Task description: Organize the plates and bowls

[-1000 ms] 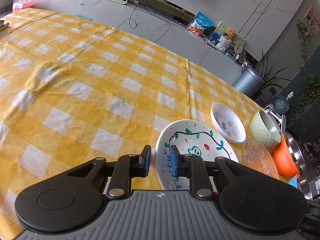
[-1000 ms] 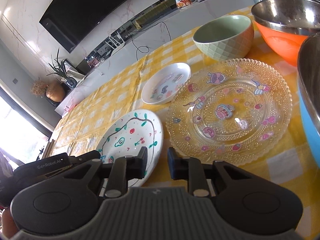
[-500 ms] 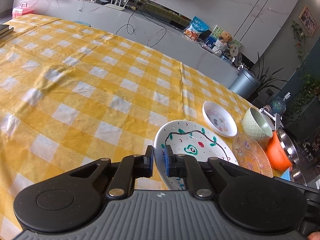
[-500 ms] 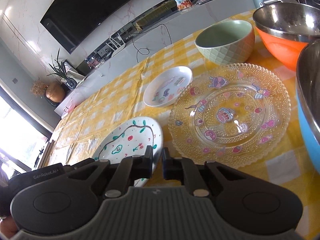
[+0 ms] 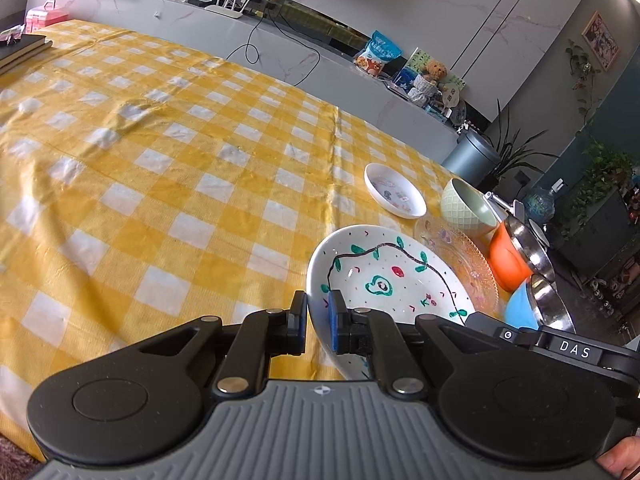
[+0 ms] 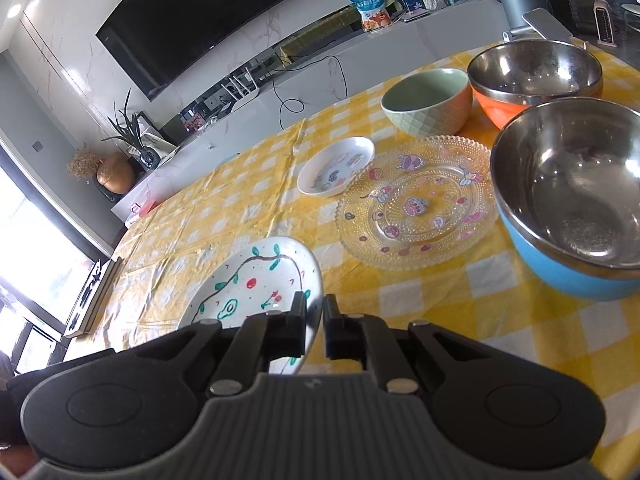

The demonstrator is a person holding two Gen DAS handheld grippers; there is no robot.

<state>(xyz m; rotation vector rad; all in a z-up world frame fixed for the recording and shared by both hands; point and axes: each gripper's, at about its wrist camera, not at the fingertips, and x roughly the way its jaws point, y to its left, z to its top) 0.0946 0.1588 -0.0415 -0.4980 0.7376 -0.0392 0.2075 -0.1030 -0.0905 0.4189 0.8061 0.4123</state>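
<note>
A white plate painted with a vine and an avocado (image 5: 384, 280) (image 6: 252, 280) is held by both grippers, raised and tilted above the yellow checked tablecloth (image 5: 160, 184). My left gripper (image 5: 317, 326) is shut on its near left rim. My right gripper (image 6: 315, 322) is shut on its near right rim. A clear glass plate with cartoon stickers (image 6: 416, 200) (image 5: 460, 252) lies flat to the right. A small white dish (image 6: 336, 166) (image 5: 394, 194) lies behind it. A green bowl (image 6: 426, 102) (image 5: 466, 208) stands further back.
An orange steel-lined bowl (image 6: 536, 78) (image 5: 516, 254) and a blue steel-lined bowl (image 6: 572, 196) (image 5: 532, 308) stand at the right, close to the glass plate. Books (image 5: 20, 50) lie at the table's far left. A counter with clutter (image 5: 280, 52) runs behind the table.
Both grippers closed on the painted plate's rim from opposite sides. The plate has come up off the cloth and tilted, and both views have risen.
</note>
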